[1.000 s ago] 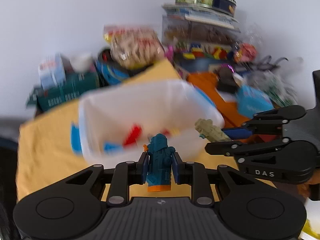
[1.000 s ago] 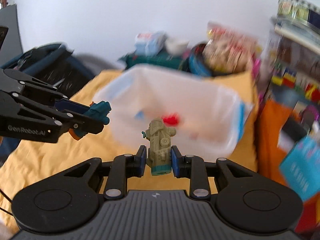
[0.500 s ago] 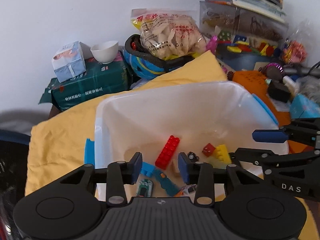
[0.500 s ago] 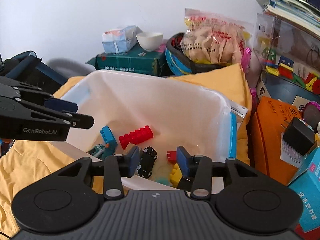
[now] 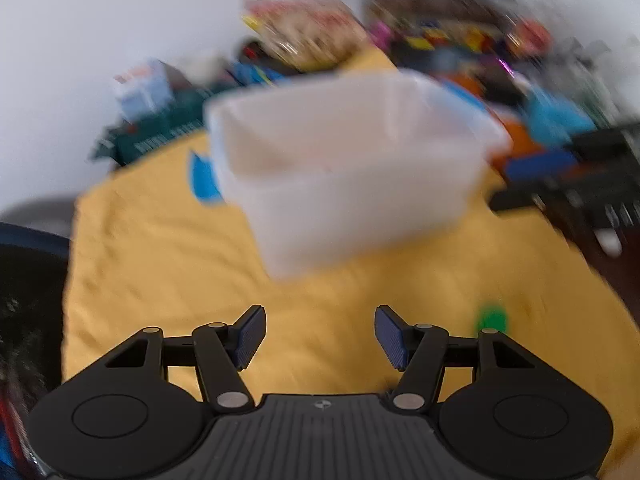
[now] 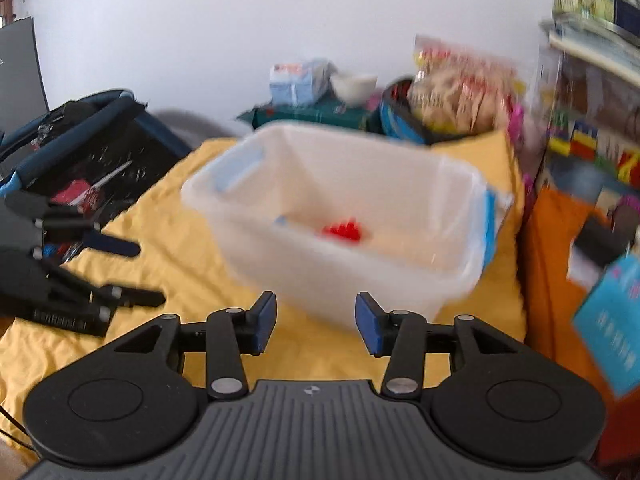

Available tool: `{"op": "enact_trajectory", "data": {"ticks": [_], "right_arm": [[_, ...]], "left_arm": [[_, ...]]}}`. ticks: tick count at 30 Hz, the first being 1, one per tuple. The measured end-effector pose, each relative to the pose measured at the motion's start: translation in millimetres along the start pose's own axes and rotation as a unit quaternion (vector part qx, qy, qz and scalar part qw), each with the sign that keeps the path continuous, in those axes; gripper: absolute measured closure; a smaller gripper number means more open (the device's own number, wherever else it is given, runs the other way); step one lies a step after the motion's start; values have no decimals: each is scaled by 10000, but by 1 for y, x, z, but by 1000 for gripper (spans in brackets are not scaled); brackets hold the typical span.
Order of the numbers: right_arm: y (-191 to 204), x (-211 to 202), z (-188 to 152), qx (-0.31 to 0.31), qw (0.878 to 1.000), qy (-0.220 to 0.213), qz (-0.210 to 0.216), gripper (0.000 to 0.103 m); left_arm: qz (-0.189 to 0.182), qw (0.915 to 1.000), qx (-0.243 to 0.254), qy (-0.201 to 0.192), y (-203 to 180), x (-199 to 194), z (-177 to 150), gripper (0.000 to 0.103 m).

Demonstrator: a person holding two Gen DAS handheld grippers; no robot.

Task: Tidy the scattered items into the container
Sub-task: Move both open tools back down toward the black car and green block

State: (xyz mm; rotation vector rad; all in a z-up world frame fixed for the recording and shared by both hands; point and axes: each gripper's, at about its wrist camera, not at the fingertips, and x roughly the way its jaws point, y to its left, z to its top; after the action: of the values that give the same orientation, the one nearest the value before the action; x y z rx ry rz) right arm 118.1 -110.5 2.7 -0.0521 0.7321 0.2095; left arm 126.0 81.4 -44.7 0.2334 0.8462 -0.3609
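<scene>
Big yellow cloth (image 5: 168,280) under a see-through plastic box with blue handles (image 6: 344,216), red brick (image 6: 344,232) already inside. Left gripper (image 5: 320,338) and right gripper (image 6: 316,318) both spread wide, holding nothing, near the box. Small green toy (image 5: 492,318) alone on the cloth, blurry, easy to miss or knock away with a fast grab.

The container (image 6: 460,216) stands on the cloth (image 6: 176,208), with a brick (image 6: 344,232) lying in it and a small toy (image 5: 491,319) on the cloth before it, off to the right in the left wrist view. Behind the container, against the wall, a tissue pack (image 6: 298,82) and a bowl (image 6: 354,84) rest on a flat box (image 6: 308,114), with a snack bag (image 6: 460,88) to their right and stacked shelves of clutter (image 6: 592,120) further right. A bag (image 6: 80,140) sits to the left of the cloth, and each gripper, the left gripper (image 5: 320,334) and the right gripper (image 6: 316,318), hangs over the cloth before the container, left one to the left of the right one
</scene>
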Motion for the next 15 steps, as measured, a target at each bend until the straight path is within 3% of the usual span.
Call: {"op": "enact_trajectory", "data": {"ticks": [3,5,8,12,13,15], "right_arm": [[5,2,-15,180,9996,224,79,55],[8,0,-23,291,9990,304,118,55],[13,-3,-31,356,9987,362,47,55],[15,-9,-38,460,9981,408,-60,55],[15,-10,-40,483,9979,420,-92,55],[17,-12,-44,515,9975,450,-175,53]], "left_arm": [[-294,9973,627,240,-21,6,-27,48],[-357,9922,1094,489,-34,15,-38,59],[-325,9832,1688,605,-47,26,-49,60],[-176,9753,2077,728,-48,46,-51,66],[-152,9743,2140,680,-47,49,-51,73],[-272,9773,1967,737,-40,52,-44,77]]}}
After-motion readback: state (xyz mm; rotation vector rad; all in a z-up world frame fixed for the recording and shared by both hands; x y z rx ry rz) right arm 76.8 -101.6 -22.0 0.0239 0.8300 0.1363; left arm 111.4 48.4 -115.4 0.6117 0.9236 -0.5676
